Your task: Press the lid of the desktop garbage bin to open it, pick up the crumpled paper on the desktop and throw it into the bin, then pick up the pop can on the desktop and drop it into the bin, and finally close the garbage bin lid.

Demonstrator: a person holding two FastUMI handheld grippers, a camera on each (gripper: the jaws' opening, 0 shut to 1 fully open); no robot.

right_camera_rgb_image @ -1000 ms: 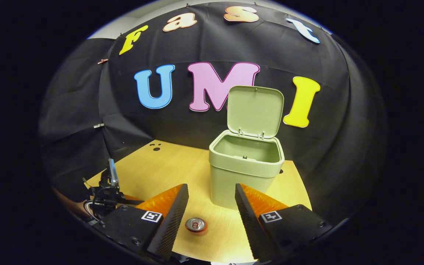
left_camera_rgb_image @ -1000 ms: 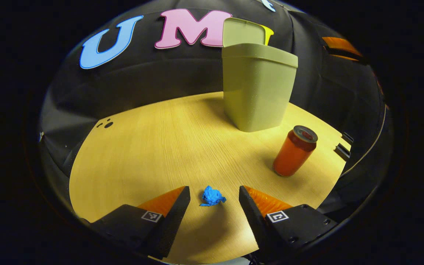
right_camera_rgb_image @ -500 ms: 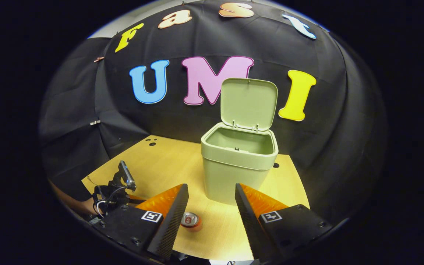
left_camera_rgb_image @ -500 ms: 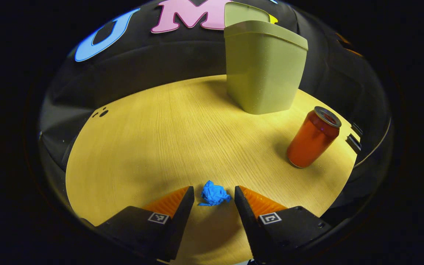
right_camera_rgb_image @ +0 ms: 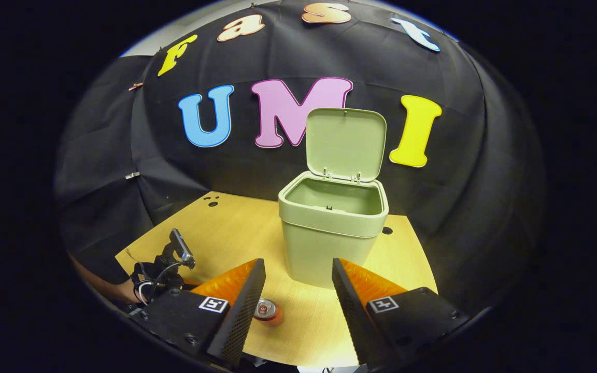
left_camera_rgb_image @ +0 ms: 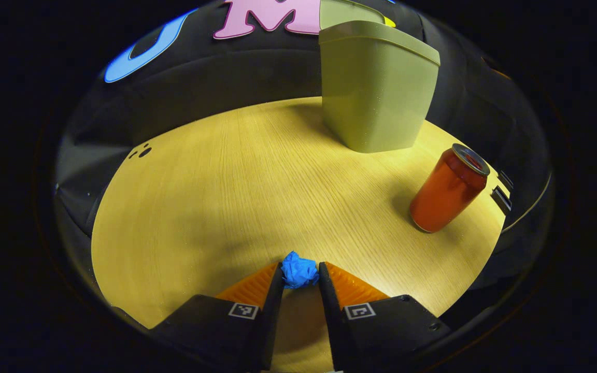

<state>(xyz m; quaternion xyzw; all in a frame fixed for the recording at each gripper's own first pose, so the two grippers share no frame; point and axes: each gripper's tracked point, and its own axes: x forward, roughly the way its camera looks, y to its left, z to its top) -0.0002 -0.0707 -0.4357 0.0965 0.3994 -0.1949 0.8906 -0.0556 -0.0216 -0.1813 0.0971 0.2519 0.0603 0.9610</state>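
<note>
Broadly, the wooden desktop (left_camera_rgb_image: 215, 191) spreads pale and bare across the left gripper view, with 3 small dark holes near its far left edge. On it, toward the back right, stands the green garbage bin (left_camera_rgb_image: 379, 88), upright and seen from outside in the left gripper view. From the right gripper view the bin (right_camera_rgb_image: 332, 233) is seen from above its front rim, its inside in plain sight, and its lid (right_camera_rgb_image: 346, 142) stands raised at the back on 2 hinges, so the bin is open.

Next in size, the pop can (left_camera_rgb_image: 448, 189) stands upright on the desktop, to the right of the bin and nearer the camera, well apart from both the bin and the paper. In the right gripper view the can (right_camera_rgb_image: 266, 311) shows from above, low down, just beside the inner edge of one finger and partly hidden by it.

The right gripper (right_camera_rgb_image: 298, 300) hangs above the desktop with its fingers spread wide and nothing between them.

The left gripper (left_camera_rgb_image: 299, 282) is drawn in narrow at the desktop, its 2 fingertips pressed against either side of the crumpled paper (left_camera_rgb_image: 298, 271), a small blue ball resting on the wood at the near edge.
</note>
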